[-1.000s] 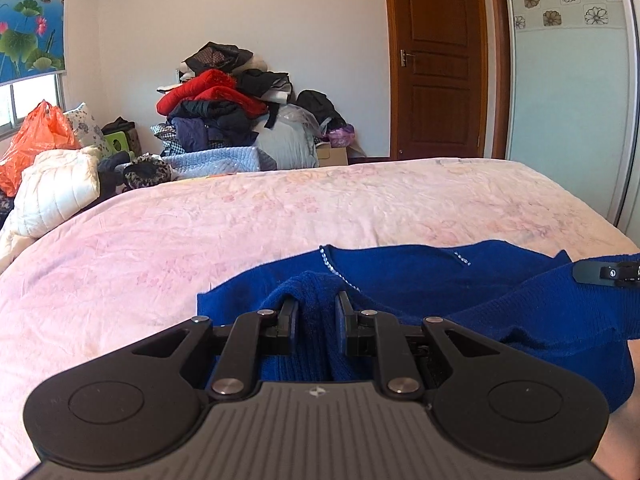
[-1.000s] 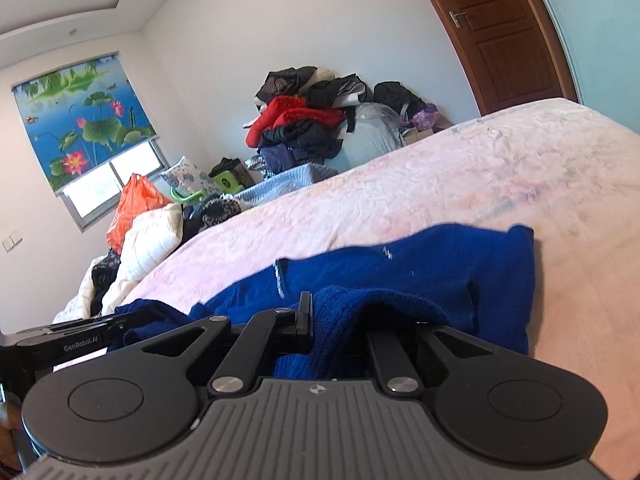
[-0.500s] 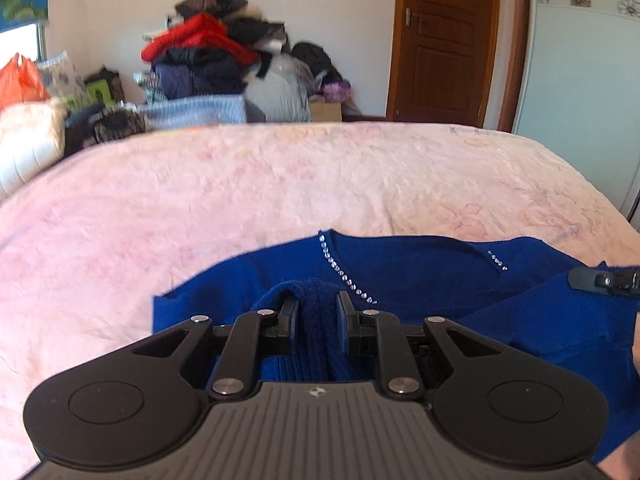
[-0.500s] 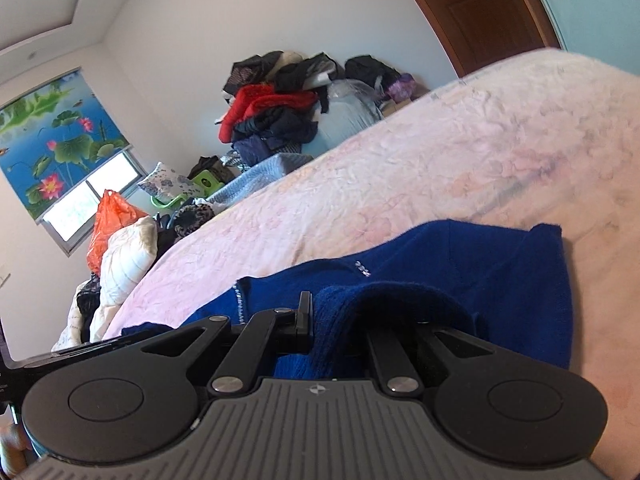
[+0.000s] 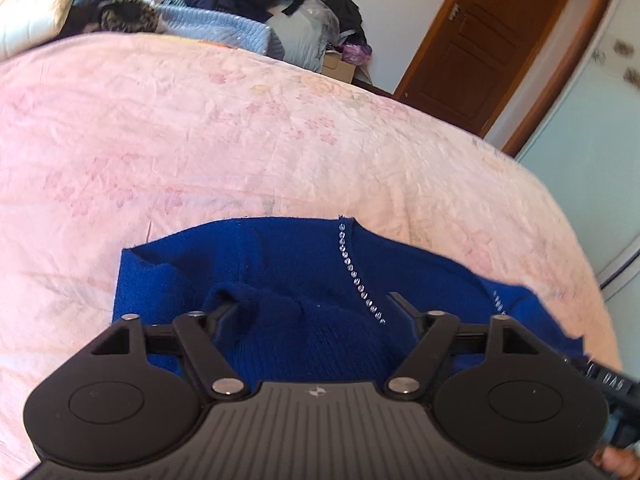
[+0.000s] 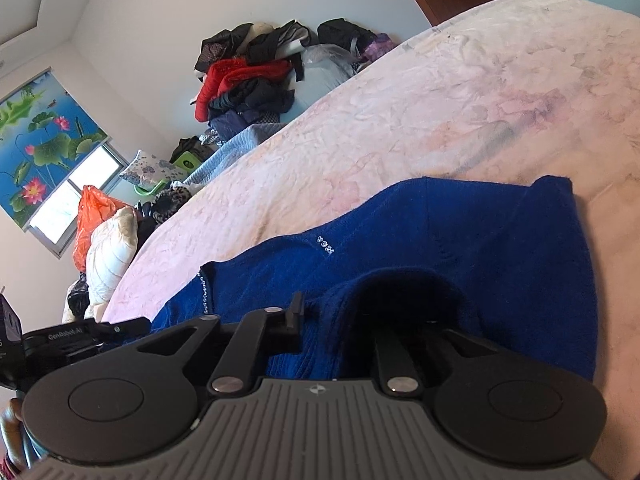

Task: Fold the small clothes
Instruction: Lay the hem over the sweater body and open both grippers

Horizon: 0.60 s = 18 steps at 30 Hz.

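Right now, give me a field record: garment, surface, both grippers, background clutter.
garment: blue knit sweater with a rhinestone line, partly folded, its near edge bunched up by the grippers
surface: pink floral bedspread
left gripper: jaws have just been opening, now spread wide, a hump of sweater between them, not pinched
right gripper: jaws have just been opening, knit draped over one finger, grip unclear
background: clothes pile against the wall, wooden door, orange bag
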Each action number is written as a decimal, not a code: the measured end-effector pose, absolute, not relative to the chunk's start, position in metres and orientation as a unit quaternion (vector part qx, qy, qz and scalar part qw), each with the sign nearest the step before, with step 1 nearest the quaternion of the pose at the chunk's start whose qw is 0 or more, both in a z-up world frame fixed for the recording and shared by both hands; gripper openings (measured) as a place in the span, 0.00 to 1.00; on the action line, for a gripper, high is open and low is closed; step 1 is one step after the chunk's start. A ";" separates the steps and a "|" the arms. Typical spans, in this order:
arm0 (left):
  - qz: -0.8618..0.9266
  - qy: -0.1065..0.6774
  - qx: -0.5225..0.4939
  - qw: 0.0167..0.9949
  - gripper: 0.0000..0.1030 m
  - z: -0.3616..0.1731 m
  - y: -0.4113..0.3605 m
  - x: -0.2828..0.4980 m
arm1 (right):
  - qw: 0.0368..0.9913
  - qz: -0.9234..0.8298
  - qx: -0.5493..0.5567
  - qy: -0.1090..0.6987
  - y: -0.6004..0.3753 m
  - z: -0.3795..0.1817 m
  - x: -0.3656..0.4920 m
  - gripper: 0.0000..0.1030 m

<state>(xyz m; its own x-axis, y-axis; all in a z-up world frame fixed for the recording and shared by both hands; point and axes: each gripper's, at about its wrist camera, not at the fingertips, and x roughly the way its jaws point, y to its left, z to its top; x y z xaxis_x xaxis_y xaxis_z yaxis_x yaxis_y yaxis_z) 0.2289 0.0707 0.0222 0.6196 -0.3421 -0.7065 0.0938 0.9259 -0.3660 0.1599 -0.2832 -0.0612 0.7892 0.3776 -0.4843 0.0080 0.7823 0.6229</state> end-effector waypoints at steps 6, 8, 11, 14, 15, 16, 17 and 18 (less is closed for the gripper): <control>-0.134 0.448 -0.257 0.846 0.73 0.019 0.101 0.245 | 0.873 0.129 0.339 0.326 -0.290 -0.060 0.171 0.46; -0.138 0.455 -0.286 0.832 0.73 0.017 0.108 0.249 | 0.859 0.148 0.362 0.330 -0.295 -0.058 0.175 0.55; -0.155 0.462 -0.320 0.813 0.73 0.014 0.115 0.253 | 0.829 0.178 0.408 0.339 -0.305 -0.056 0.183 0.70; -0.193 0.478 -0.361 0.777 0.73 0.011 0.121 0.253 | 0.793 0.203 0.453 0.353 -0.315 -0.057 0.190 0.80; -0.204 0.485 -0.367 0.767 0.73 0.010 0.121 0.253 | 0.783 0.210 0.463 0.358 -0.318 -0.057 0.192 0.83; -0.213 0.492 -0.362 0.762 0.73 0.011 0.120 0.251 | 0.780 0.212 0.465 0.362 -0.320 -0.057 0.192 0.83; -0.215 0.499 -0.350 0.763 0.73 0.012 0.118 0.247 | 0.782 0.213 0.459 0.365 -0.321 -0.055 0.191 0.83; -0.215 0.503 -0.334 0.768 0.73 0.013 0.116 0.243 | 0.785 0.214 0.450 0.369 -0.321 -0.053 0.190 0.83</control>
